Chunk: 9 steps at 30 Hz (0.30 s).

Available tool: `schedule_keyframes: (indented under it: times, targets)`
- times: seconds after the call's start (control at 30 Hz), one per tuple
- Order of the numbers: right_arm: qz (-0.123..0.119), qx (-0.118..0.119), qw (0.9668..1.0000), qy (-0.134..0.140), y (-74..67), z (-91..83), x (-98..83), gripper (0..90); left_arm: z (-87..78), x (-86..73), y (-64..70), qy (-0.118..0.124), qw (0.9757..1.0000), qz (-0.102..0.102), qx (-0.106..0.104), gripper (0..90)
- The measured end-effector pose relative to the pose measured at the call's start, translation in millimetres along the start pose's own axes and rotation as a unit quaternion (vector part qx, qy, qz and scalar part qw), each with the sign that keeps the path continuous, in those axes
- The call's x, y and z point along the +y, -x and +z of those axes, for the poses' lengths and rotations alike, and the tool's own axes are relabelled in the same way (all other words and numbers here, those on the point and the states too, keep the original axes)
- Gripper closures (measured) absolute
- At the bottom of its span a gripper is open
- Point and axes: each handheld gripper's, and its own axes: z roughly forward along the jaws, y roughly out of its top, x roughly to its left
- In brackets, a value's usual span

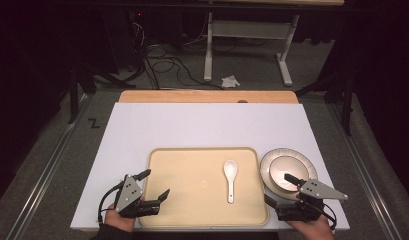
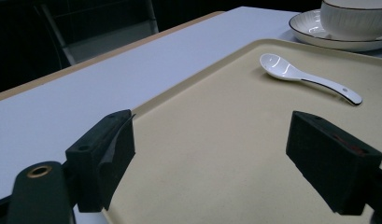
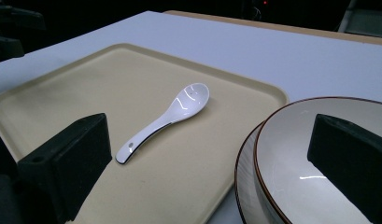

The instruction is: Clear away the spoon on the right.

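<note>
Lying on the beige tray (image 1: pixel 192 165), right of centre in the high view, the white spoon (image 1: pixel 230 180) pointed its bowl toward the top of the frame and its handle toward the bottom edge. It touched neither claw. In the right gripper view the spoon (image 3: pixel 167 116) sat mid-frame, slanting from upper right to lower left, with a dark line along its handle. In the left gripper view the spoon (image 2: pixel 305 77) lay in the upper right, on the tray (image 2: pixel 216 140).

Just right of the tray in the high view stood a bowl (image 1: pixel 284 170) on a plate (image 1: pixel 266 165), both on the white table (image 1: pixel 202 125). The right claw (image 1: pixel 282 190) hovered at the lower right, its jaws spread wide with nothing between them; one jaw lay over the bowl, the other over the tray's right rim. In the right gripper view the bowl (image 3: pixel 291 158) filled the lower right.

The left claw (image 1: pixel 154 185) hung at the lower left of the high view, over the tray's left edge, jaws also wide apart and empty.

Beyond the table, a wooden strip (image 1: pixel 207 96) ran along its far edge.
</note>
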Motion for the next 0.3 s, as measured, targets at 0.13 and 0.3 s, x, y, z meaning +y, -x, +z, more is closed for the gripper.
schedule_keyframes:
  times: [0.13,0.3]
  targets:
    - [0.002,-0.002,1.0000,0.005,0.6,-0.5,0.2,0.6,-0.5,-0.3,-0.6,0.001,1.0000,-0.002,0.001,15.9]
    - [0.005,-0.004,0.9999,0.008,0.9,-1.1,0.2,0.5,-0.5,-0.5,-0.9,0.002,1.0000,-0.003,0.001,15.9]
